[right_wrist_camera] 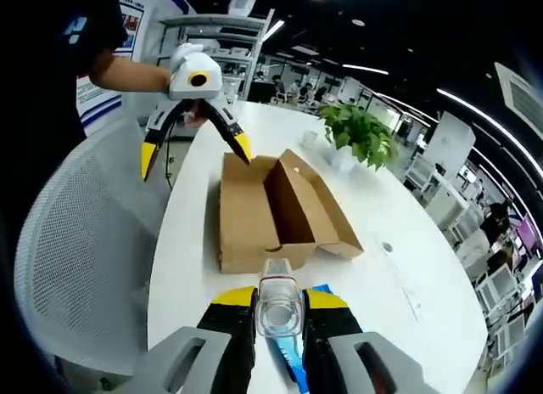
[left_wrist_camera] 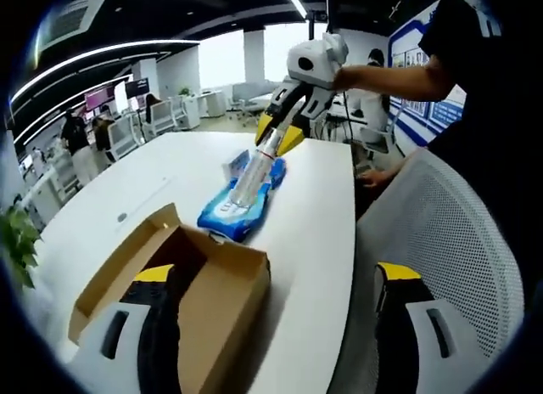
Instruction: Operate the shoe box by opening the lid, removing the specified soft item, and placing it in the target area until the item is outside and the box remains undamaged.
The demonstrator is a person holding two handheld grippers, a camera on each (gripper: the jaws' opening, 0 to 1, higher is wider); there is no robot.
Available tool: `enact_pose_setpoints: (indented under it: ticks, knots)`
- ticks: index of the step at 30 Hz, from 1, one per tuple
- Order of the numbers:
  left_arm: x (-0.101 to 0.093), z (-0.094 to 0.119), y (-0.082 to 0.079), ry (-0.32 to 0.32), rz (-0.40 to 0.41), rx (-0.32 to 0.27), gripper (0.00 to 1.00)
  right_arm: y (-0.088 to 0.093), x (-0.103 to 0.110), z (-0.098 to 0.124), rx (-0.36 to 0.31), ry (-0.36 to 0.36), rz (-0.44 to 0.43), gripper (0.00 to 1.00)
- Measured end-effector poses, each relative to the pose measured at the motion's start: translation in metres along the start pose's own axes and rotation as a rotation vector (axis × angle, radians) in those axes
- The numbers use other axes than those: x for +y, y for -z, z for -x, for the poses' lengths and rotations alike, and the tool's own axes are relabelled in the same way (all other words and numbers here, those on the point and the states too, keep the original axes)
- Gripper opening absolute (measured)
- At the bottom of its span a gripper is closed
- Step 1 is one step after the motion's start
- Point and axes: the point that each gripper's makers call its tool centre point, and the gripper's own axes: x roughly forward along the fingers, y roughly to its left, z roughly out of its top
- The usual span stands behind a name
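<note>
The brown cardboard shoe box [left_wrist_camera: 212,301] stands open on the white table [left_wrist_camera: 314,233], its lid [right_wrist_camera: 327,211] folded back to one side. In the right gripper view the box [right_wrist_camera: 250,216] looks empty inside. A blue and white soft pack [left_wrist_camera: 242,203] lies on the table just beyond the box. My right gripper [left_wrist_camera: 276,143] is shut on its clear plastic end [right_wrist_camera: 278,313], and a blue part [right_wrist_camera: 293,360] shows below the jaws. My right gripper [right_wrist_camera: 278,305] points toward the box. My left gripper [left_wrist_camera: 276,275] is open, one jaw over the box and one off the table edge, and my left gripper [right_wrist_camera: 195,152] hovers at the box's far end.
A white mesh chair [left_wrist_camera: 458,241] stands against the table's long edge beside the person's arm [left_wrist_camera: 399,75]. A potted plant [right_wrist_camera: 361,131] sits on the table past the box. Desks, chairs and people fill the office behind.
</note>
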Motion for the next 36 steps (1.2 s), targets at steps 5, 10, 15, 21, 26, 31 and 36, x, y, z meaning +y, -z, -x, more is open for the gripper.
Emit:
enact_pose_setpoints:
  ticks: [5,10,15,21,26,31,36]
  knots:
    - [0.008,0.007,0.002,-0.057,0.019,-0.026,1.0,0.01,-0.019,-0.002,0.047,-0.007,0.035,0.16]
    - [0.013,0.014,0.002,-0.102,0.037,-0.055,1.0,0.018,-0.039,-0.005,0.088,-0.007,0.056,0.16]
    - [0.014,0.02,0.004,-0.134,0.054,-0.068,1.0,0.028,-0.056,-0.008,0.136,-0.018,0.078,0.16]
    - [0.013,0.028,0.01,-0.178,0.066,-0.073,1.0,0.042,-0.076,-0.012,0.192,-0.031,0.097,0.16]
    - [0.012,0.034,0.015,-0.214,0.086,-0.079,1.0,0.049,-0.089,-0.016,0.228,-0.046,0.102,0.16]
    - [0.011,0.037,0.017,-0.244,0.089,-0.08,1.0,0.062,-0.099,-0.024,0.276,-0.074,0.117,0.16]
    - [0.006,0.043,0.018,-0.278,0.105,-0.098,1.0,0.068,-0.107,-0.032,0.309,-0.1,0.129,0.16]
